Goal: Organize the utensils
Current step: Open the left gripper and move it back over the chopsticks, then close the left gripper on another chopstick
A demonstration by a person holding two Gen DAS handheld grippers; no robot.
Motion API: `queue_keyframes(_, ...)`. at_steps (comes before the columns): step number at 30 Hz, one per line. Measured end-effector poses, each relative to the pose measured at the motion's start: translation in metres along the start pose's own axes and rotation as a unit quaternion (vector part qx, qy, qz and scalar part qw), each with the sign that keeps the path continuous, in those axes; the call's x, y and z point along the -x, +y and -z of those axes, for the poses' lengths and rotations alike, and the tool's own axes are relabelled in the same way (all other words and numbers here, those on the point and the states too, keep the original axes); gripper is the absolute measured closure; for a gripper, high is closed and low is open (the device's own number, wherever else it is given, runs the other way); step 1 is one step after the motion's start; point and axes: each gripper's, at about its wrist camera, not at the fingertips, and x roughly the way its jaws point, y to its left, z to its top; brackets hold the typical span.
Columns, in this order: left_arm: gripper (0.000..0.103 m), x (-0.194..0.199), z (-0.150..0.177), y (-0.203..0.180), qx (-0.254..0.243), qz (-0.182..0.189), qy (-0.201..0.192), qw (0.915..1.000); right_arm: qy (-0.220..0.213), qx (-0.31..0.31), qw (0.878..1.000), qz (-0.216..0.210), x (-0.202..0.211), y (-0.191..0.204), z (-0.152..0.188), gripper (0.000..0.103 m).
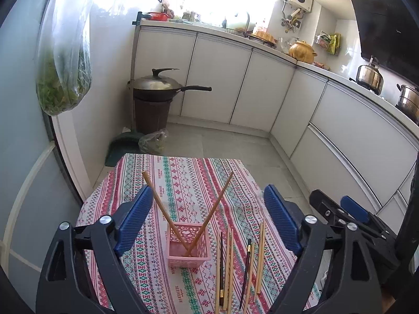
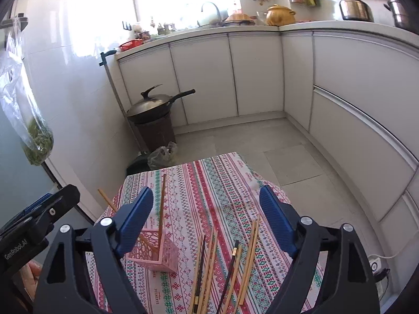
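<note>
A pink lattice basket (image 1: 187, 246) stands on the patterned tablecloth (image 1: 183, 172), with two wooden chopsticks (image 1: 162, 206) leaning crossed inside it. To its right, several wooden and dark chopsticks (image 1: 230, 261) lie loose on the cloth. My left gripper (image 1: 207, 191) is open above the basket, with nothing between its pads. In the right wrist view, my right gripper (image 2: 207, 191) is open over the loose chopsticks (image 2: 209, 261) and grips none of them. There the basket (image 2: 157, 253) sits partly behind the left finger (image 2: 136, 217).
The small table is edged by grey floor tiles (image 1: 235, 146). A lidded wok (image 1: 157, 83) rests on a brown bin beside white cabinets (image 1: 220, 83). A bag of greens (image 1: 65, 78) hangs at the left. A power strip (image 2: 375, 264) lies on the floor at the right.
</note>
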Motion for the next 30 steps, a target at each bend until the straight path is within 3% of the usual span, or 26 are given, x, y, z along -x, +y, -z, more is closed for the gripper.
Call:
queue_keyframes(2, 0.007, 0.001, 0.001, -0.002, 0.001, 0.001, -0.003, 1.0, 0.0, -0.022, 1.0, 0.012, 0.002, -0.016, 0.002, 0.007)
queue_keyframes(8, 0.007, -0.008, 0.006, -0.024, -0.011, 0.022, 0.023, 0.9994, 0.052, -0.087, 0.993, 0.054, -0.01, -0.083, 0.015, 0.007)
queue_keyframes(14, 0.007, -0.042, 0.027, -0.08, -0.072, 0.048, 0.086, 0.9926, 0.102, -0.21, 0.969, 0.077, -0.024, -0.172, 0.029, 0.007)
queue_keyframes(19, 0.007, -0.108, 0.064, -0.137, -0.136, 0.075, 0.19, 0.9696, 0.115, -0.326, 0.936, 0.062, -0.025, -0.233, 0.035, 0.007)
queue_keyframes(22, 0.007, -0.163, 0.088, -0.154, -0.152, 0.057, 0.255, 0.9531, 0.135, -0.372, 0.918, 0.029, -0.032, -0.25, 0.039, 0.007)
queue_keyframes(27, 0.01, -0.249, 0.099, -0.145, -0.071, 0.033, 0.332, 0.9401, 0.163, -0.411, 0.897, -0.018, -0.047, -0.256, 0.042, 0.007)
queue_keyframes(30, 0.027, -0.289, 0.104, -0.141, -0.056, 0.004, 0.36, 0.9312, 0.177, -0.419, 0.89, -0.037, -0.055, -0.258, 0.043, 0.007)
